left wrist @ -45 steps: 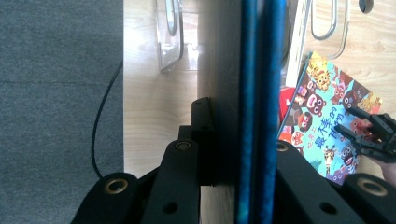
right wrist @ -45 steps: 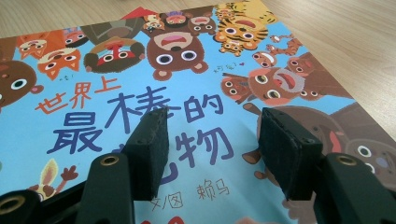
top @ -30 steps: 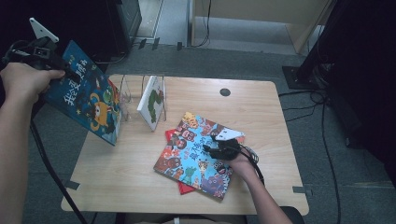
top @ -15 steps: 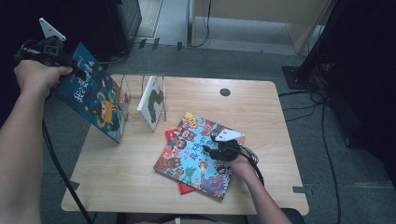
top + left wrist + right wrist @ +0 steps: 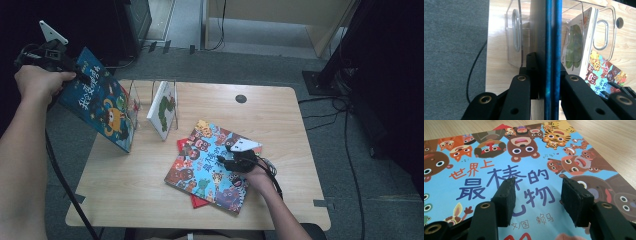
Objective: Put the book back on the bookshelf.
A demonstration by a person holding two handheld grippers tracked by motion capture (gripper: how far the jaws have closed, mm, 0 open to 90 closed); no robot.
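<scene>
— Wooden tabletop (image 5: 280, 125), grey carpet round it. What's nearest you?

— My right claw (image 5: 231, 161), jaws apart and holding nothing, resting low over the animal picture book (image 5: 207, 165) that lies flat on a red book (image 5: 196, 200). In the right gripper view both pads (image 5: 506, 200) stand clear above the cover's blue title.

— And the other hand?

— My left claw (image 5: 75, 75) is clamped on the upper edge of the blue book (image 5: 102, 112). I hold it off the tabletop's left side, tilted, cover toward me. The left gripper view looks straight down its edge (image 5: 551, 50): pads tight on both faces.

— Which way does it run?

— Its long axis slopes from my claw down toward the tabletop's left edge, lower corner just by the clear book rack (image 5: 145, 107), where a white caterpillar book (image 5: 164, 109) already stands.

— How would you slot it in well?

— I'd bring it upright first, line its edge with the empty slot (image 5: 515, 32) left of the white book, lower slowly, and not let go until the bottom edge is seated, or it may tip the rack.
</scene>
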